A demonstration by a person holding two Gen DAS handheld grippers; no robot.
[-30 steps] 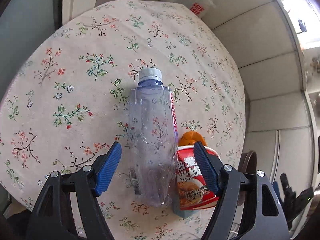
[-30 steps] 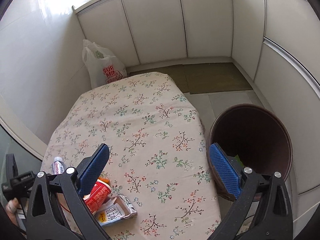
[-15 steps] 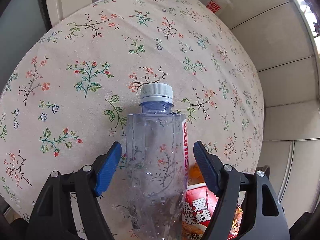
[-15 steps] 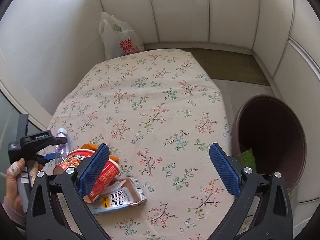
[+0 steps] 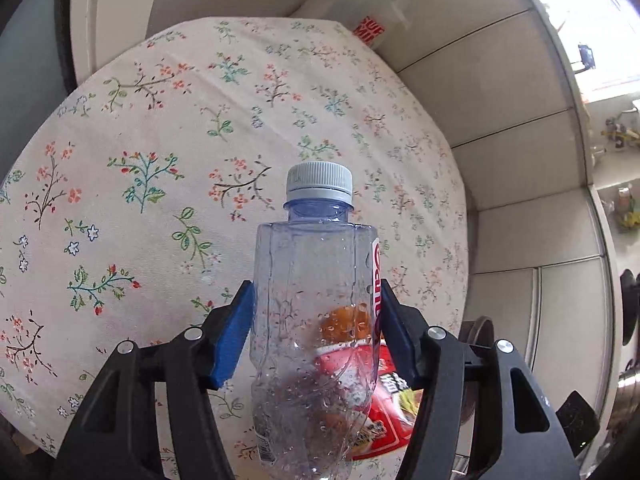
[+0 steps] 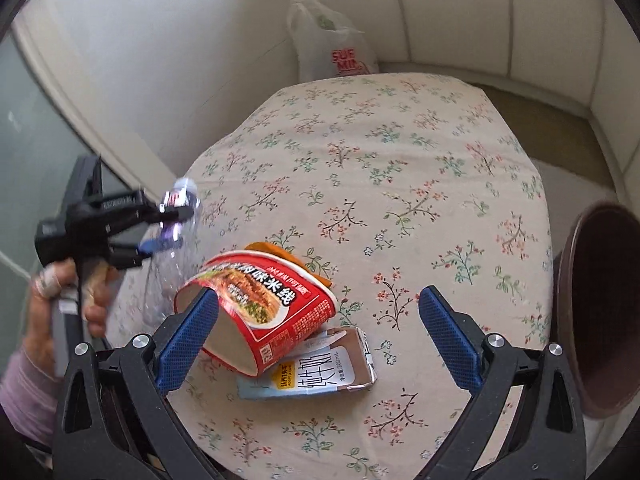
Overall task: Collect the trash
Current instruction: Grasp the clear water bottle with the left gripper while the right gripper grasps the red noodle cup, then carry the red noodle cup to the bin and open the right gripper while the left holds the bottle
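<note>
A clear plastic bottle [image 5: 312, 320] with a grey cap stands between the blue pads of my left gripper [image 5: 316, 292]. Its jaws are closing and both pads touch the bottle's sides. In the right wrist view the same bottle [image 6: 176, 216] is tilted up off the cloth in the left gripper [image 6: 160, 232], held by a hand. A red noodle cup [image 6: 260, 304] lies on its side over a flattened milk carton [image 6: 316, 368], with an orange wrapper [image 6: 280, 254] behind it. My right gripper [image 6: 320, 296] hangs open just above the cup and carton, its left pad beside the cup's mouth.
A floral tablecloth covers the table [image 6: 400, 160]. A brown waste bin [image 6: 600, 312] stands on the floor off the table's right edge. A white plastic bag [image 6: 336, 48] leans at the wall beyond the far end. White cabinet panels surround the table.
The left jaws have narrowed onto the bottle, which has risen and tilted up. The right gripper has swung left and lower, from near the bin to over the cup and carton.
</note>
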